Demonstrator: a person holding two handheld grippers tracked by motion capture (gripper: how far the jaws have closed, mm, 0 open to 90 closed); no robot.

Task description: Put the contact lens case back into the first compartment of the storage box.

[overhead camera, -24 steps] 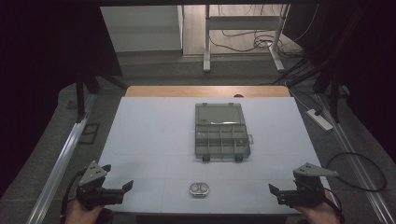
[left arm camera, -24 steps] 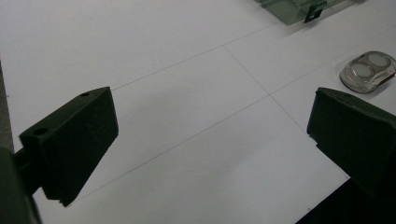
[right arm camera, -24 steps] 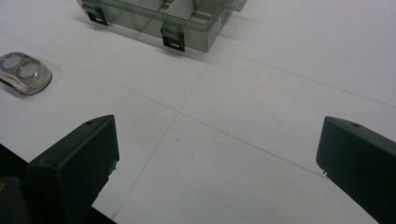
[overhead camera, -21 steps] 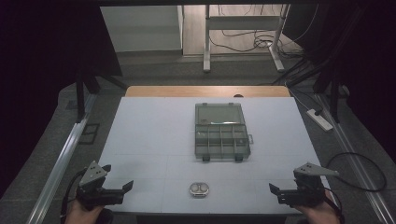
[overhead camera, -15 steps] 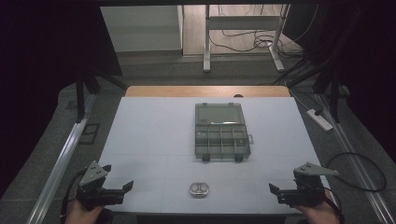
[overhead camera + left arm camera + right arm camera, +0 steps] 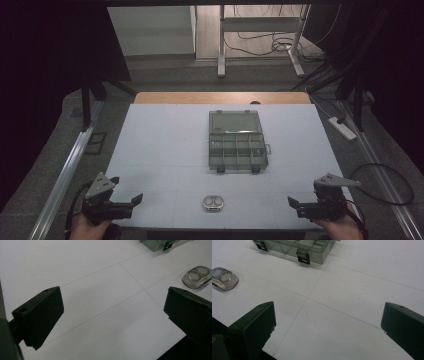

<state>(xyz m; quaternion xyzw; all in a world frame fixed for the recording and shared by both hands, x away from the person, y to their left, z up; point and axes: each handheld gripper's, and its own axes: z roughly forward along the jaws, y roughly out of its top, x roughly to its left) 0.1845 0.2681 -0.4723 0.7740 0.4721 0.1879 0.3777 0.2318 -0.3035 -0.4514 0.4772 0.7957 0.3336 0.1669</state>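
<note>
Nothing moved; box latches (image 6: pixel 303 257) face right hand-held gripper (image 6: pixel 328 322).

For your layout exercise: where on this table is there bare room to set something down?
Bare: the table left of the compartment box, the strip to its right, and the near corners beside the small clear case. Tightest: between box and case.
</note>
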